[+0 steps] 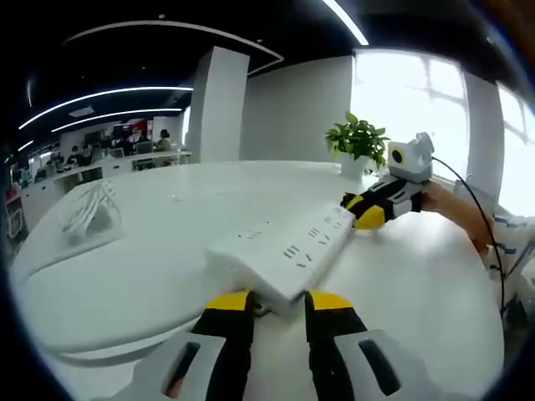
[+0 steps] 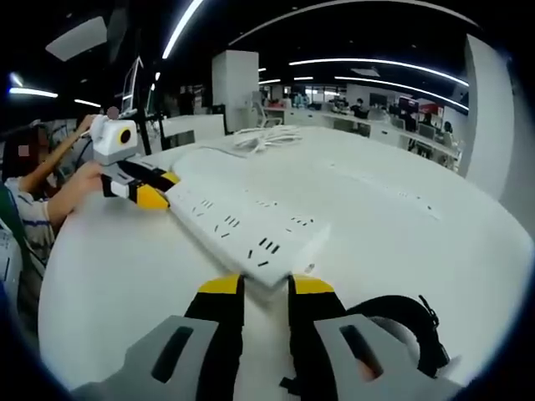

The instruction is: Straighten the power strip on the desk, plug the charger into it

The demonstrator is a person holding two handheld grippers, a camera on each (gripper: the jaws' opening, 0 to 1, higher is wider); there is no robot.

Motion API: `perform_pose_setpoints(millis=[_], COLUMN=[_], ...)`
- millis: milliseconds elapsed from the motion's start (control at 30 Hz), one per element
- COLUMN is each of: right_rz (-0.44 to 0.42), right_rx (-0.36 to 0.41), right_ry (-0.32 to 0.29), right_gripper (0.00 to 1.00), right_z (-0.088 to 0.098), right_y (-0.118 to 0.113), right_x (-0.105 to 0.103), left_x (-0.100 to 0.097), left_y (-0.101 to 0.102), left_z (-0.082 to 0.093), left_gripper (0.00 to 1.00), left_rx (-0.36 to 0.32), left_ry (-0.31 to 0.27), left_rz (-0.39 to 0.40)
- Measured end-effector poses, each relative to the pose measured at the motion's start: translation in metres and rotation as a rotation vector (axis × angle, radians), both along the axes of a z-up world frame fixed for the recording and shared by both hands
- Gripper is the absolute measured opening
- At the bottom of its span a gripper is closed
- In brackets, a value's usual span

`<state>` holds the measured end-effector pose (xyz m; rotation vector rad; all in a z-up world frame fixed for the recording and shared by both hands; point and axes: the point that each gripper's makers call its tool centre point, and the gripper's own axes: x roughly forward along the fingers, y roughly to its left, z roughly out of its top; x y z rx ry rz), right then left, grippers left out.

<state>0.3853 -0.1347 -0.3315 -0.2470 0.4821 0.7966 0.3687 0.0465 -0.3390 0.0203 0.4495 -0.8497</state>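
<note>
Left gripper (image 1: pixel 278 302) and right gripper (image 2: pixel 266 287): fingers clamped on opposite ends of the power strip (image 1: pixel 288 245), mid-worktop (image 1: pixel 142 276). Straightening underway; charger unplugged.

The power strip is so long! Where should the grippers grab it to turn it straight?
Probably at its two short ends, one gripper coming in from each side. The power strip is long, flat and thin, so holding both ends should turn it easily and keep the sockets free. That is how the left gripper and right gripper stand now.
</note>
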Motion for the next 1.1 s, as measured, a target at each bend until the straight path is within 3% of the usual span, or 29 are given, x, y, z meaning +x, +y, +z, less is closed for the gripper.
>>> perform_pose_setpoints(millis=[1100], right_rz=[0.002], right_rx=[0.025], right_ry=[-0.001], right_gripper=[0.19], right_z=[0.001], right_y=[0.001], right_x=[-0.017], left_x=[-0.01], left_y=[0.002], left_z=[0.001], left_gripper=[0.24], left_rx=[-0.012], left_ry=[0.005], left_rz=[-0.008])
